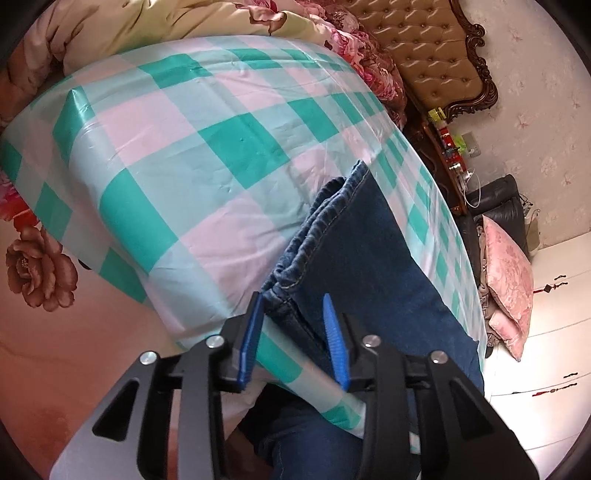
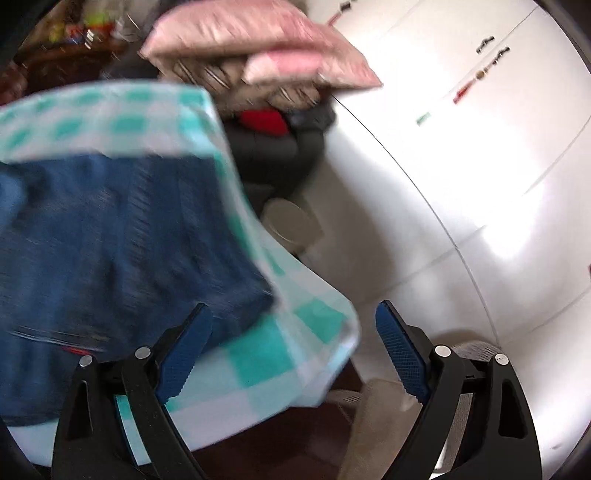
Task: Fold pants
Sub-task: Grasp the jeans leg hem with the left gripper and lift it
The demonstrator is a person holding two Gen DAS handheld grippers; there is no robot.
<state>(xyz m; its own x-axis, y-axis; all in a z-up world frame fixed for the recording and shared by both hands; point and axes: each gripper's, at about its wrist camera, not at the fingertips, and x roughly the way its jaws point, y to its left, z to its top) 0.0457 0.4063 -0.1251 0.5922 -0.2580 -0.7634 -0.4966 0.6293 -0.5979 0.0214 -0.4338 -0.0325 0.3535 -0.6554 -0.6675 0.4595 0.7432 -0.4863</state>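
Dark blue jeans [image 1: 369, 258] lie folded on a table under a green, pink and white checked cloth [image 1: 184, 166], with the elastic waistband edge facing left. My left gripper [image 1: 292, 296] is open at the near corner of the jeans; the denim corner sits between its blue pads [image 1: 334, 332] without being pinched. In the blurred right wrist view the jeans [image 2: 129, 240] lie at the left on the checked cloth [image 2: 258, 354]. My right gripper [image 2: 293, 305] stands wide open above the cloth's hanging corner, just right of the jeans and holding nothing.
A floral quilt [image 1: 166, 22] and a tufted brown headboard [image 1: 436, 55] lie beyond the table. A pink cushion [image 1: 509, 280] rests on a dark seat [image 1: 506, 206] to the right, beside white wardrobe doors [image 2: 461, 147]. A cluttered nightstand [image 1: 450, 147] stands by the wall.
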